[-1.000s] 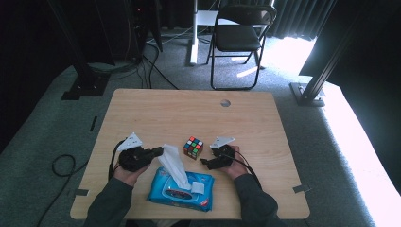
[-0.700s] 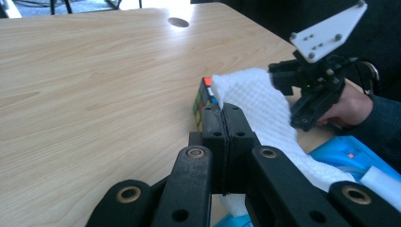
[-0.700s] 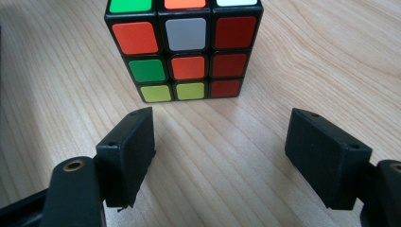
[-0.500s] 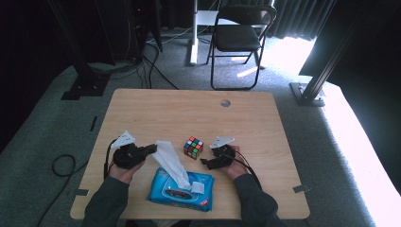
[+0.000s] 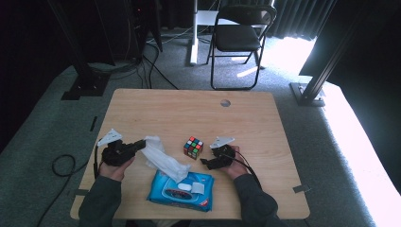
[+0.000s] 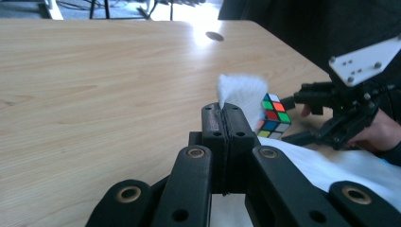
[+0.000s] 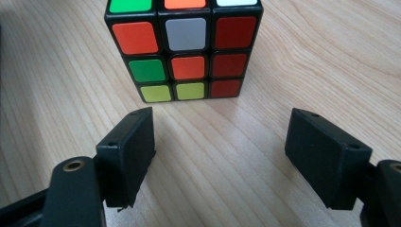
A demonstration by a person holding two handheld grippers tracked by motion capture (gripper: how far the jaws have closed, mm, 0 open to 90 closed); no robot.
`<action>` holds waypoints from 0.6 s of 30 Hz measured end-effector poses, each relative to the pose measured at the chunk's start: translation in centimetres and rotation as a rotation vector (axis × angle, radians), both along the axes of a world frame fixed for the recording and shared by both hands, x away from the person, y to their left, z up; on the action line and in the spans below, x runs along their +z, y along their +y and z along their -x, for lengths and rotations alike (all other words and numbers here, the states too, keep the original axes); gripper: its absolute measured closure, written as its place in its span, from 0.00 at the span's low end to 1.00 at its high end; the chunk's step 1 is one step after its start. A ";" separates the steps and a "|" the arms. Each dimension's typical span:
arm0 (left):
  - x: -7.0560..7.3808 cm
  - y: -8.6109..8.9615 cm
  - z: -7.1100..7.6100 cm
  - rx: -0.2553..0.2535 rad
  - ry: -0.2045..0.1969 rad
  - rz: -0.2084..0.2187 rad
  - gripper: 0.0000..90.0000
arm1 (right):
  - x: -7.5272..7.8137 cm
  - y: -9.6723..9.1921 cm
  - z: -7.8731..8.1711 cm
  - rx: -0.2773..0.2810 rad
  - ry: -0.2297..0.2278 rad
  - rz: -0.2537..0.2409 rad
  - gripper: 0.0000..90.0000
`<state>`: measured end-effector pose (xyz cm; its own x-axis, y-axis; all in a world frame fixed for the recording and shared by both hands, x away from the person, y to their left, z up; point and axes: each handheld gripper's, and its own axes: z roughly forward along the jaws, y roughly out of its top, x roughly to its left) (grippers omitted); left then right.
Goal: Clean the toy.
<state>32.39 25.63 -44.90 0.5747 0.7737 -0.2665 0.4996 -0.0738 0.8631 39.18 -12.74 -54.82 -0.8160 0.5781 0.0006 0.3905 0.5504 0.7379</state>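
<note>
Lighting, high view: we record strong daylight entering at the upper right, blown out to white on the floor (image 5: 288, 56) beside the folding chair (image 5: 239, 35); the left and top of the frame fall into near-black. The table (image 5: 189, 118) is evenly lit, with soft, short shadows. Picture soft, low in detail.

Left gripper view: we note glare on the far tabletop, upper centre; near jaws slightly blurred.

Right gripper view: bright and even; cube (image 7: 182, 49) sharp, jaws softer at the bottom.
</note>
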 end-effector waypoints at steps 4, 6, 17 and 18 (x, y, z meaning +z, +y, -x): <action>-0.1 -0.2 0.0 -0.019 0.005 -0.004 1.00 | 0.0 0.0 0.0 0.001 0.000 0.000 0.27; -0.3 -0.8 0.0 -0.038 0.015 -0.017 1.00 | 0.0 0.0 0.0 0.000 0.000 0.000 0.27; -1.7 -3.9 -0.2 -0.138 0.052 -0.098 0.97 | 0.0 0.0 0.0 0.000 0.001 -0.001 0.27; -2.2 -4.9 -0.3 -0.160 0.062 -0.131 0.97 | 0.0 0.0 0.0 0.000 0.001 -0.001 0.27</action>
